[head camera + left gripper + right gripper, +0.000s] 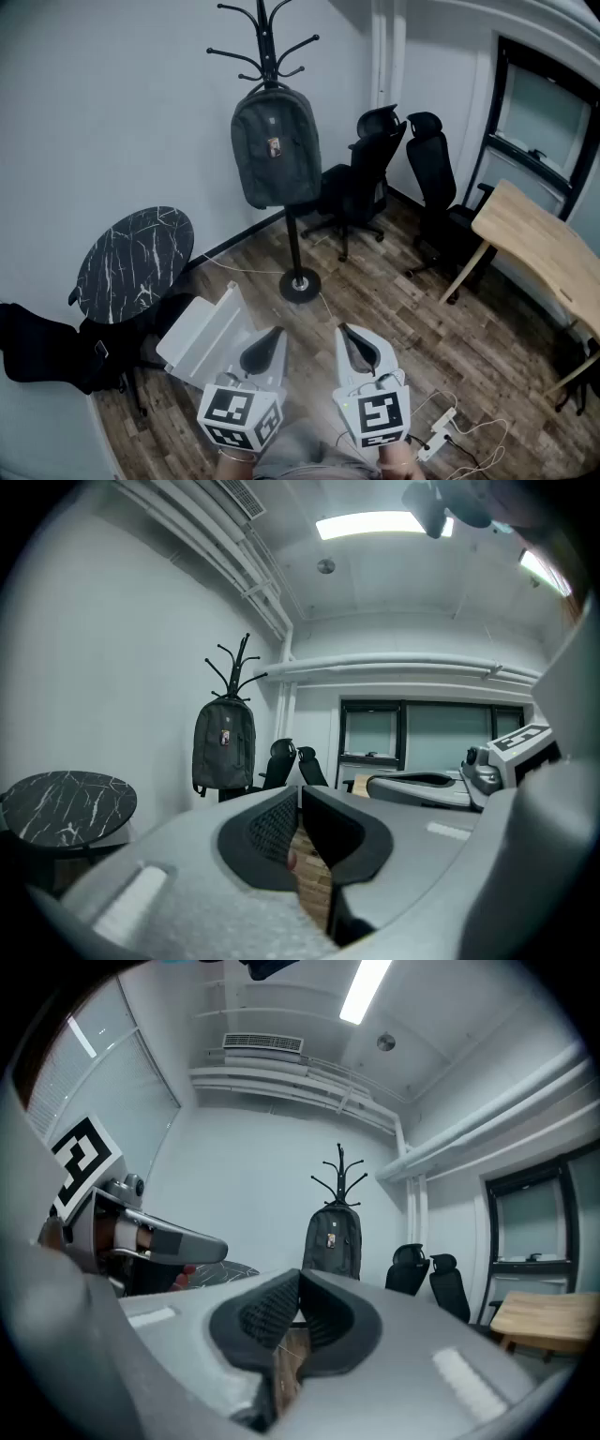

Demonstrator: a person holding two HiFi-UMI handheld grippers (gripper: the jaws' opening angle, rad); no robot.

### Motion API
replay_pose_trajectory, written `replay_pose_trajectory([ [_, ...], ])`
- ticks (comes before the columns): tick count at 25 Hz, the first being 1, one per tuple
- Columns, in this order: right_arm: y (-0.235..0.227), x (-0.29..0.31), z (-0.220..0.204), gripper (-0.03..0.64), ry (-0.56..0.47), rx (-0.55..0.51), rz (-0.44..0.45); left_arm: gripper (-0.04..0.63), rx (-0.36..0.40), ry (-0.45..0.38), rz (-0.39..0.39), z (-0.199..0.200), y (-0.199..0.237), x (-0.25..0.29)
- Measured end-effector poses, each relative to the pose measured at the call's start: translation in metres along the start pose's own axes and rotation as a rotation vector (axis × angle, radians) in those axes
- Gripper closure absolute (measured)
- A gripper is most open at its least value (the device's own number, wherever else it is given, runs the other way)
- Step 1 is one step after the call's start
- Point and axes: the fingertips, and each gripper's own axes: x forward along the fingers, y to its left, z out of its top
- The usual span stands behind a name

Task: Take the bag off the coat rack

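Note:
A dark grey backpack hangs by its top loop from the black coat rack, which stands by the back wall on a round base. The same backpack shows far off in the left gripper view, and as backpack ahead in the right gripper view. My left gripper and right gripper hover side by side low in the head view, well short of the rack. Both are shut with nothing between their jaws.
A round black marble-top table stands at the left, with a white open box beside it on the floor. Two black office chairs stand right of the rack. A wooden desk fills the right side. A power strip lies on the floor.

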Motion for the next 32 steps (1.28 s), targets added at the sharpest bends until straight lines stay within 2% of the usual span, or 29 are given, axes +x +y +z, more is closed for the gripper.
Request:
replay_pose_trajectory([
  [8, 0.0, 0.04, -0.004, 0.614, -0.01, 0.02, 0.006, 0.574, -0.019, 0.007, -0.007, 0.0, 0.032, 0.031],
  [13, -0.003, 0.069, -0.006, 0.614, 0.001, 0.067, 0.005, 0.584, -0.041, 0.023, 0.009, -0.001, 0.061, 0.05],
  [19, -0.008, 0.101, -0.005, 0.614, -0.017, 0.109, 0.014, 0.586, -0.031, 0.034, 0.006, -0.001, 0.086, 0.077],
  [29, -0.012, 0.155, -0.004, 0.614, -0.021, 0.092, -0.004, 0.586, -0.037, 0.013, -0.022, 0.013, 0.128, 0.113],
  [32, -0.014, 0.168, -0.005, 0.614, 0.026, 0.079, -0.024, 0.586, -0.015, 0.019, -0.026, 0.014, 0.14, 0.121],
])
